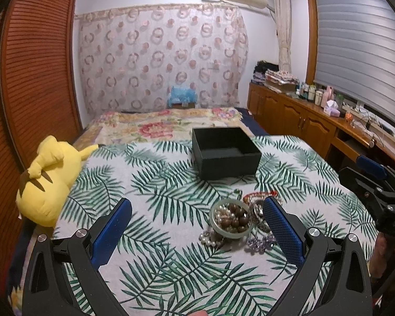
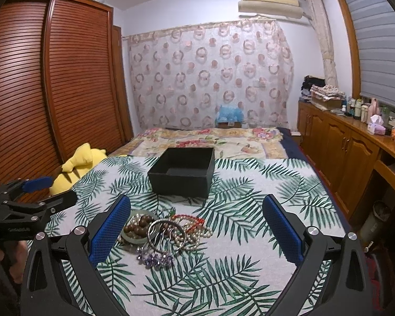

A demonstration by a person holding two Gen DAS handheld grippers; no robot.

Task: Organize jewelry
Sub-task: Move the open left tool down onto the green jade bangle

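Both my views were evenly and rather dimly lit by soft indoor light with a cool cast; its source was out of frame. Shadows were faint, one soft patch lying beside the open black square box (image 1: 225, 152). Fisheye distortion bowed the brown slatted wooden wardrobe (image 2: 39, 84), and black vignetting filled the corners. The grey window blind (image 1: 360, 52) showed no glare. Fine detail was soft.

We find almost nothing legible: faint embossed marks on the black body of the right gripper (image 1: 393, 225) and the left gripper (image 2: 18, 229) stay too blurred to read.
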